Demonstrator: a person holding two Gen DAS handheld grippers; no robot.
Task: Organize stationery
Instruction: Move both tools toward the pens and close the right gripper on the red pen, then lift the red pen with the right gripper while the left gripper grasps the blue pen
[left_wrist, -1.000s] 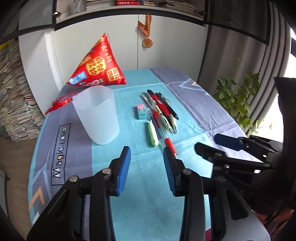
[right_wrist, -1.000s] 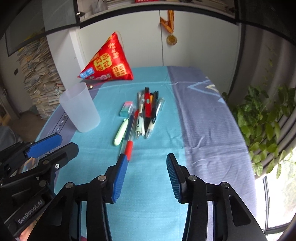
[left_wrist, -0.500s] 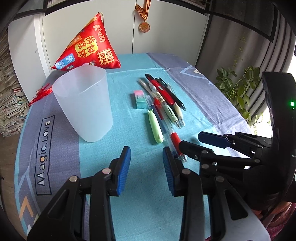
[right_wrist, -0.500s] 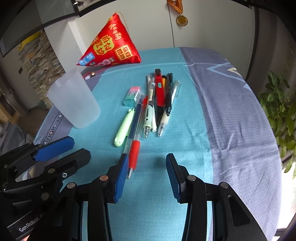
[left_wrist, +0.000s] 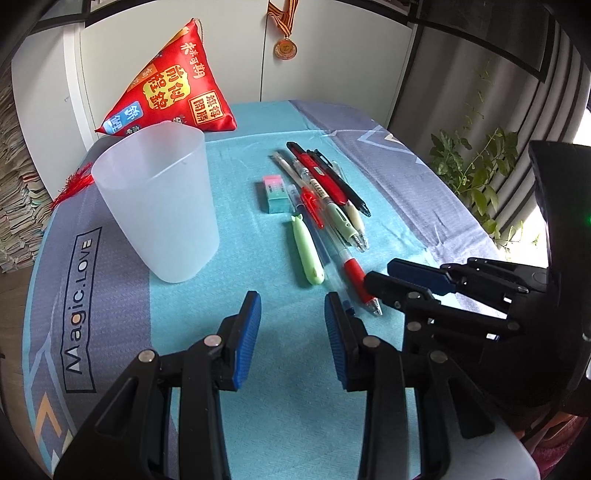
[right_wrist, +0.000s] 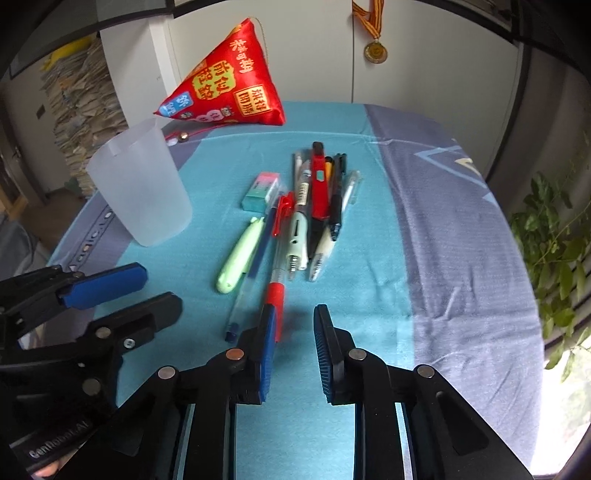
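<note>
A frosted plastic cup (left_wrist: 159, 206) (right_wrist: 142, 192) stands upright on the teal cloth. To its right lie a pink-and-teal eraser (left_wrist: 275, 194) (right_wrist: 260, 190), a pale green pen-shaped item (left_wrist: 306, 251) (right_wrist: 240, 254) and a bundle of several pens (left_wrist: 325, 192) (right_wrist: 317, 195). A red-grip pen (left_wrist: 354, 273) (right_wrist: 275, 291) points towards me. My left gripper (left_wrist: 291, 314) (right_wrist: 159, 288) is open over bare cloth, holding nothing. My right gripper (right_wrist: 293, 321) (left_wrist: 384, 275) hovers at the red-grip pen's tip. Its jaws are closing with nothing between them; the pen lies just beyond its left finger.
A red triangular pouch (left_wrist: 173, 88) (right_wrist: 229, 85) sits at the table's far edge, with a medal (left_wrist: 285, 48) hanging on the white cabinet behind. A leafy plant (left_wrist: 476, 173) stands past the right edge of the table. Stacks of paper (right_wrist: 77, 96) rise at the left.
Both grippers have come forward and down towards the pens, so the cup and pens look larger. The right gripper's jaws have narrowed; the left gripper's gap is the same.
</note>
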